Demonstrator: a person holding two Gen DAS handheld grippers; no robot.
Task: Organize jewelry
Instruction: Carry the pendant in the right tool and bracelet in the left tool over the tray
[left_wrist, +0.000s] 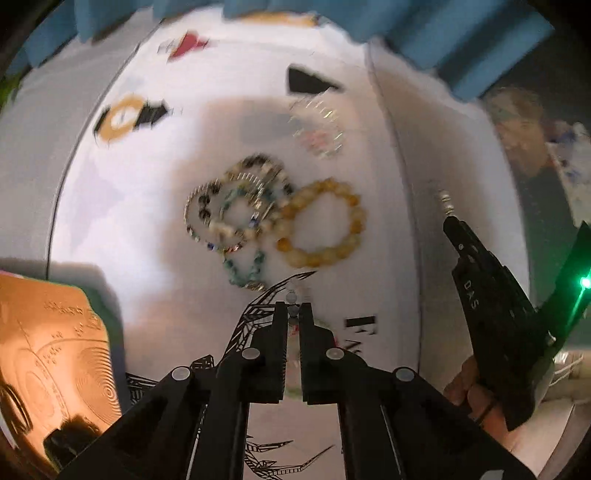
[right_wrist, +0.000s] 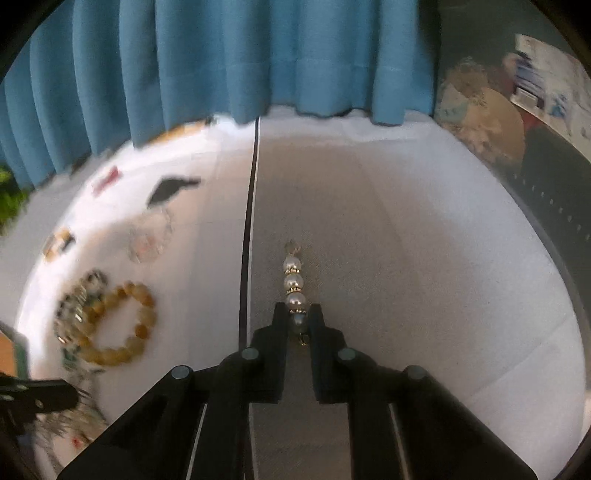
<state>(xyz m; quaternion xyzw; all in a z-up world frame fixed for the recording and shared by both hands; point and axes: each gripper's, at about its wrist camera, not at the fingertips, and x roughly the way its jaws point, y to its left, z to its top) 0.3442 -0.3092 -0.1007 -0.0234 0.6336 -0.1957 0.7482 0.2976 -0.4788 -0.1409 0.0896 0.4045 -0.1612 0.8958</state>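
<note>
Three white letters, "DAS", run along the side of the right gripper (left_wrist: 448, 218) as the left wrist view shows it; print on the white cloth (left_wrist: 147, 221) is too blurred to read. That right gripper is clenched on a pearl strand (right_wrist: 294, 282): its lowest bead sits pinched between the fingers, and three pearls with a clear bead stick out past the tips. The left gripper (left_wrist: 293, 308) is clamped nearly shut on a small string of pale beads (left_wrist: 292, 302) just below the amber bead bracelet (left_wrist: 321, 221). Beside that bracelet, touching its left edge, lies a tangled pile of bracelets (left_wrist: 236, 206), dark, cream and turquoise beads mixed. Beyond the bracelet lies a clear sparkly bracelet (left_wrist: 317, 129). The cloth carries black line drawings near the left gripper. Right of the bracelet, past a dark seam, the surface is plain grey fabric (right_wrist: 406, 240). Blue curtains (right_wrist: 258, 55) hang behind.
</note>
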